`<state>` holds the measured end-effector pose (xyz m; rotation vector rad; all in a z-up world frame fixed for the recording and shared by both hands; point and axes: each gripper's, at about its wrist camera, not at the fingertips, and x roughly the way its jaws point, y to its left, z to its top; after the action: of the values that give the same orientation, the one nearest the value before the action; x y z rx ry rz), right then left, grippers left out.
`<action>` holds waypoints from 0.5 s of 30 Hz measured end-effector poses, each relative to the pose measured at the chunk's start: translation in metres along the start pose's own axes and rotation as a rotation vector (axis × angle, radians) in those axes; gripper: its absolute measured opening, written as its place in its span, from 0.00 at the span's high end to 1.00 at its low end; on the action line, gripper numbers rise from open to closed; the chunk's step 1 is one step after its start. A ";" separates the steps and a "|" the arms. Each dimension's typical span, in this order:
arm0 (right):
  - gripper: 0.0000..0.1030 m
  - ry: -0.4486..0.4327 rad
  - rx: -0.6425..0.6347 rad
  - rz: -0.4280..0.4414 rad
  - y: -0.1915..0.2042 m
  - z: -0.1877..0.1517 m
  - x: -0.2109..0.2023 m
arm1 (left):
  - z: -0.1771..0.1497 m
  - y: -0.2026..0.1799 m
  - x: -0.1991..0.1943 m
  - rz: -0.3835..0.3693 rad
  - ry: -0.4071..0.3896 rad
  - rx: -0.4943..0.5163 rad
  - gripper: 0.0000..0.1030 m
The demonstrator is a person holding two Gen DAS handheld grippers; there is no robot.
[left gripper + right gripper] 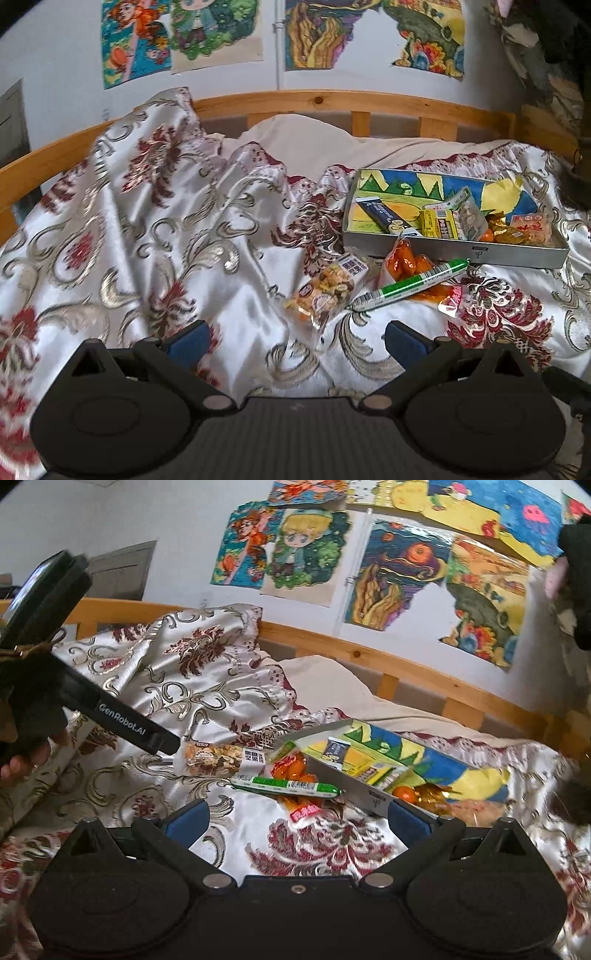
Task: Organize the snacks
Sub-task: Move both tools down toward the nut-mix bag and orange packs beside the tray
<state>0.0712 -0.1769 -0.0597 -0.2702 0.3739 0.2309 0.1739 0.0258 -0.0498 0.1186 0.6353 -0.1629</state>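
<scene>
Beside tray [517, 254], green sausage [410, 284], nut packet [321, 291]

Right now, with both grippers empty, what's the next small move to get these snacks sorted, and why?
Probably ease the open right gripper forward onto the green sausage stick. It lies on top of the orange packet, outside the tray, just ahead of the fingers.

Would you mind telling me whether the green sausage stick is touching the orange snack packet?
Touching. The left wrist view shows the green sausage stick lying across the orange snack packet, no gap between them.
</scene>
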 end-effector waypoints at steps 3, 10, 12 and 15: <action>0.01 -0.010 -0.044 -0.004 -0.003 -0.002 0.019 | 0.007 -0.004 0.015 -0.006 -0.002 0.043 0.00; 0.01 -0.062 -0.170 0.050 -0.017 -0.006 0.065 | 0.023 -0.010 0.051 -0.007 -0.014 0.067 0.00; 0.01 -0.044 -0.153 0.060 -0.026 -0.007 0.082 | 0.028 -0.011 0.061 -0.015 -0.020 0.075 0.00; 0.09 0.022 -0.042 0.092 -0.041 -0.009 0.104 | 0.032 -0.015 0.075 -0.018 -0.034 0.106 0.00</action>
<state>0.1738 -0.2005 -0.0998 -0.2974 0.4045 0.3261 0.2498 -0.0024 -0.0699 0.2116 0.5939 -0.2155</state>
